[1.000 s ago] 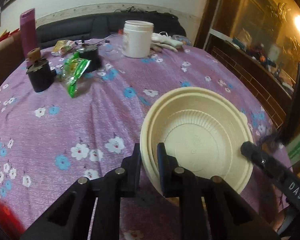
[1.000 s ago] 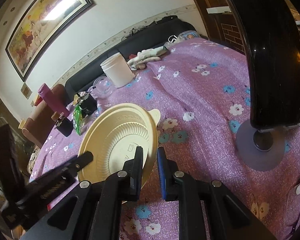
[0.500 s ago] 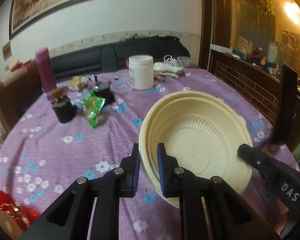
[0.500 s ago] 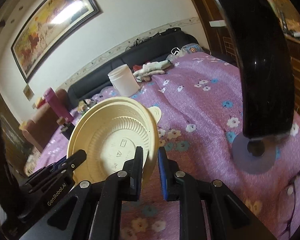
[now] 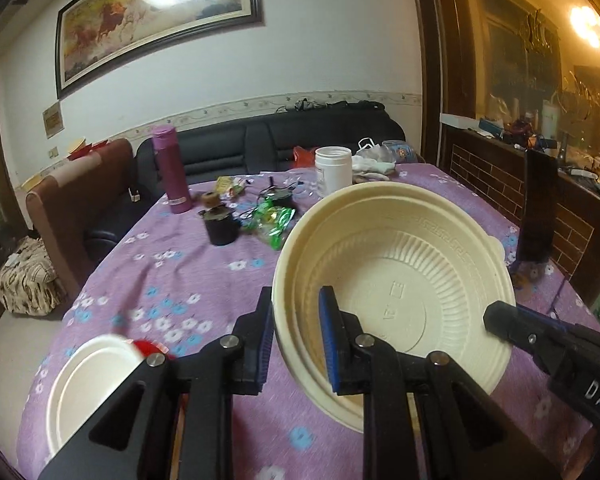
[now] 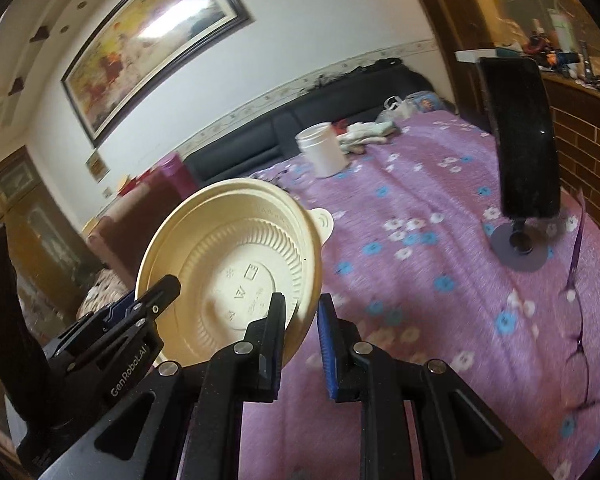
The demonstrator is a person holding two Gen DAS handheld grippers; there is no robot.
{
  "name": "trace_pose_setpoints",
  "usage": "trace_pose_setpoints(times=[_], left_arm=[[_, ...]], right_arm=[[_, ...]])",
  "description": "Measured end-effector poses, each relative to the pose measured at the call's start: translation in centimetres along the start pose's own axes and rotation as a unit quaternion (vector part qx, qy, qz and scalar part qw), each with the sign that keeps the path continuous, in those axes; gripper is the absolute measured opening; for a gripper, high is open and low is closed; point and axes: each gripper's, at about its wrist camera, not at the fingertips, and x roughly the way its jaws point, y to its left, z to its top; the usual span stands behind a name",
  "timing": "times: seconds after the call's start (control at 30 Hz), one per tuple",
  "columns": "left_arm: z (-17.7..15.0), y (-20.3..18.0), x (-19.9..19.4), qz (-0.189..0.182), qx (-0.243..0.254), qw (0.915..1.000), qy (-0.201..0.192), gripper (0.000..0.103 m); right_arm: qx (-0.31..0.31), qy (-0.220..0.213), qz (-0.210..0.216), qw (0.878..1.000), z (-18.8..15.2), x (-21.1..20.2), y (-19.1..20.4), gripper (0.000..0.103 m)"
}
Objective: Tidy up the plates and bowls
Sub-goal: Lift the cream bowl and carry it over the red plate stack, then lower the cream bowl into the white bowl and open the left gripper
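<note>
A: What does the left hand-held gripper (image 5: pixel 296 340) have?
B: The near rim of the cream bowls (image 5: pixel 392 292), a nested stack held tilted above the purple flowered tabletop (image 5: pixel 172 280); one finger sits outside the wall, the other inside; the jaws are easing apart, a narrow gap showing at the inner blue pad.
A: And the right hand-held gripper (image 6: pixel 302 344)?
B: It pinches the opposite rim of the same bowls (image 6: pixel 236 280); its left finger lies against the underside, the rim between the two; jaws nearly closed, clamped on that edge.
A: Anything else nearby?
B: A white plate (image 5: pixel 88 384) lies at the near left edge of the tabletop; a white jar (image 5: pixel 333 170) stands far back.
</note>
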Motion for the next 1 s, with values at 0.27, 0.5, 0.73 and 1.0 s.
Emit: trace_pose_setpoints(times=[0.27,0.5,0.73,1.0], left_arm=[[-1.1,5.3,-4.6,0.002,-0.035,0.9992,-0.017,0.026],[-2.0,11.6,-7.4,0.043,-0.076,0.9958,-0.028,0.028],[-4.5,17.2,-7.3,0.077,-0.117,0.9902,0.000,0.029],[-7.1,19.5,-5.0,0.083,-0.138,0.9861,0.040,0.029]], right_arm=[[-0.031,0.016,0.043,0.998,-0.6,-1.1,4.4,0.019],[-0.059,0.069,0.106,0.990,-1.2,1.3,10.0,0.019],[-0.090,0.124,0.150,0.977,-3.7,4.2,15.3,0.020],[-0.096,0.167,0.152,0.969,-5.4,7.1,16.5,0.020]])
